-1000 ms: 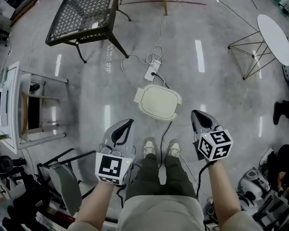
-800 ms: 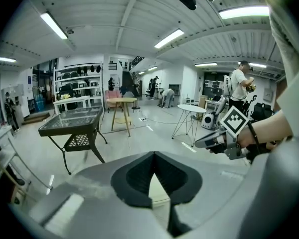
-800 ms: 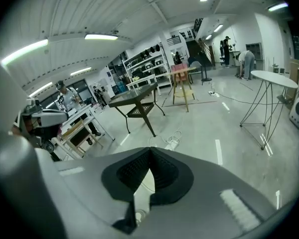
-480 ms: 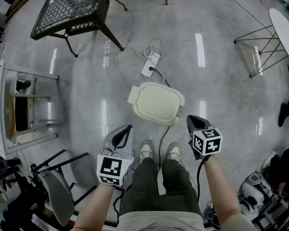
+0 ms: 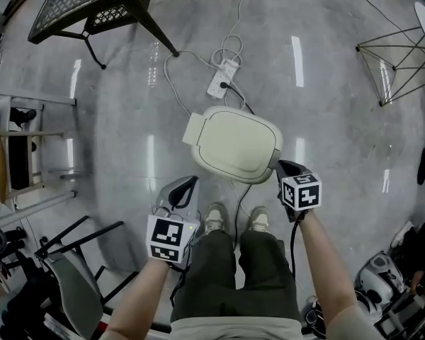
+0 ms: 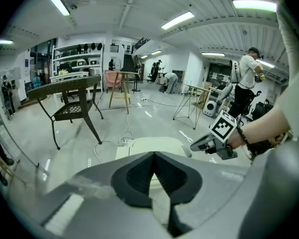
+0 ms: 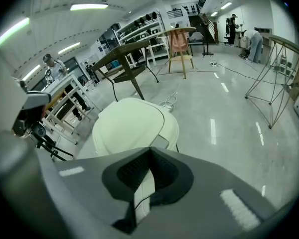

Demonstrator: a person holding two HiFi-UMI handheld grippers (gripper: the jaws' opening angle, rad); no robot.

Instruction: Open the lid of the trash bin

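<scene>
The cream trash bin [image 5: 234, 146] sits on the floor [image 5: 113, 133] right before you, lid [image 7: 132, 123] down. Your right gripper [image 5: 287, 167] hovers just beside its near corner, your left gripper [image 5: 186, 185] nearby, both pinched together, empty.

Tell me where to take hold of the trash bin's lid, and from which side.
Probably the lid edge at the grey tab facing the right gripper, coming from the person's right: the opposite side carries a hinge-like bulge, so this edge should lift.
</scene>
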